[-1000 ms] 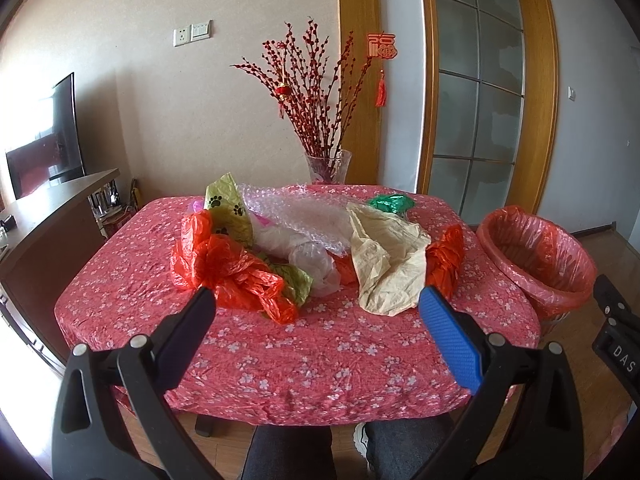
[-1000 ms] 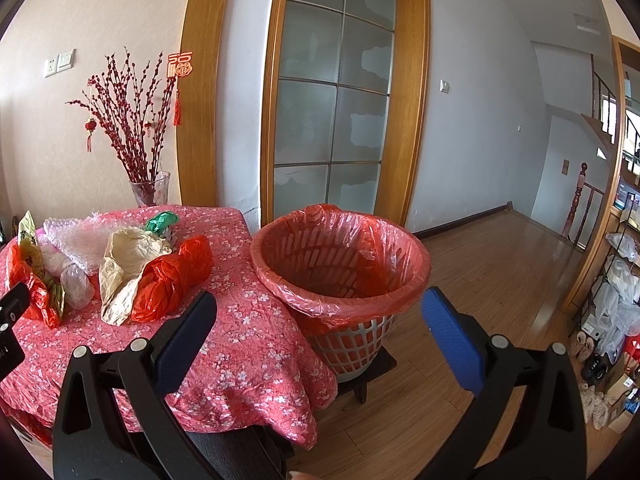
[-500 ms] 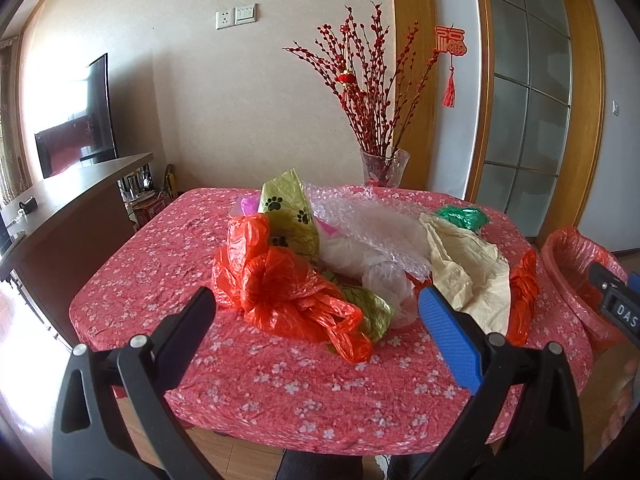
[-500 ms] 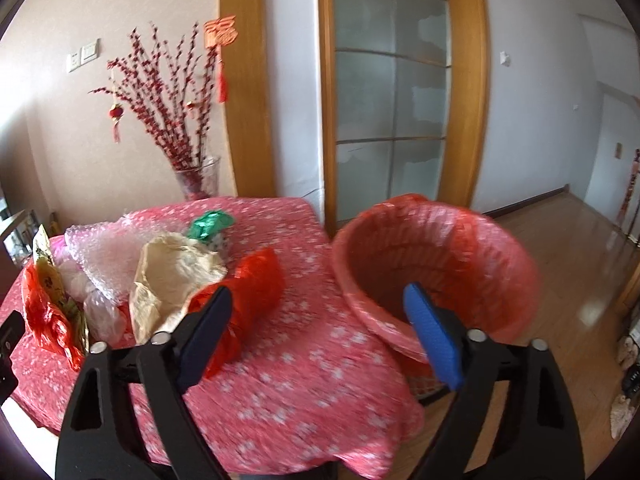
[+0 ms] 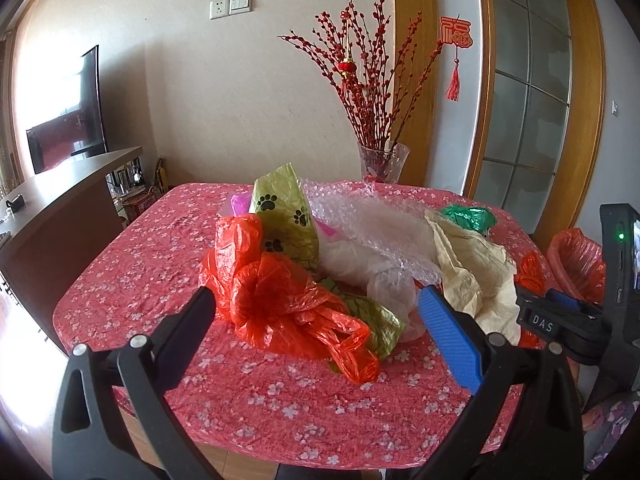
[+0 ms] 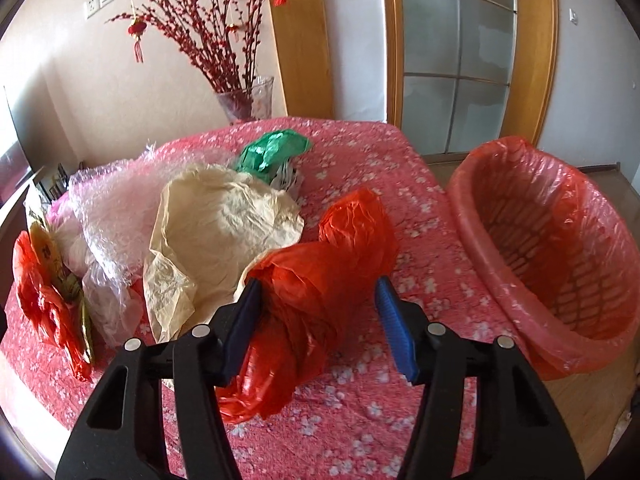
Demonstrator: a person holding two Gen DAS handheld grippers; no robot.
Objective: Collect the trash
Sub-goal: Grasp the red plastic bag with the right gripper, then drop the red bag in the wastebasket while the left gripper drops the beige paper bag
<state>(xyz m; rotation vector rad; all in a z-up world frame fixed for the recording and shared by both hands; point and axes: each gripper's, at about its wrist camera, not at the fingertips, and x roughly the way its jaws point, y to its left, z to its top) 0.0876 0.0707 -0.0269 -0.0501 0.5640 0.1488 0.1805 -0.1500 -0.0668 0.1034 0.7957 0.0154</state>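
A pile of trash lies on the red flowered tablecloth [image 5: 132,272]. My left gripper [image 5: 316,320] is open, with a crumpled red plastic bag [image 5: 280,300] lying between and beyond its fingers. Behind the bag are a green paw-print bag [image 5: 284,208], bubble wrap [image 5: 368,216], beige paper [image 5: 472,272] and a green bag [image 5: 468,218]. My right gripper [image 6: 320,312] is open around another red plastic bag [image 6: 328,272], its jaws on either side of it. The beige paper [image 6: 216,232] and green bag [image 6: 272,152] lie beyond.
A basket lined with a red bag [image 6: 560,248] stands to the right of the table; it also shows in the left wrist view [image 5: 576,256]. A glass vase of red branches [image 5: 380,160] stands at the table's far edge. A dark cabinet [image 5: 52,208] is on the left.
Both grippers have moved forward over the table toward the pile. The right gripper turned left from the basket and now straddles the red bag, its jaws narrower than before.
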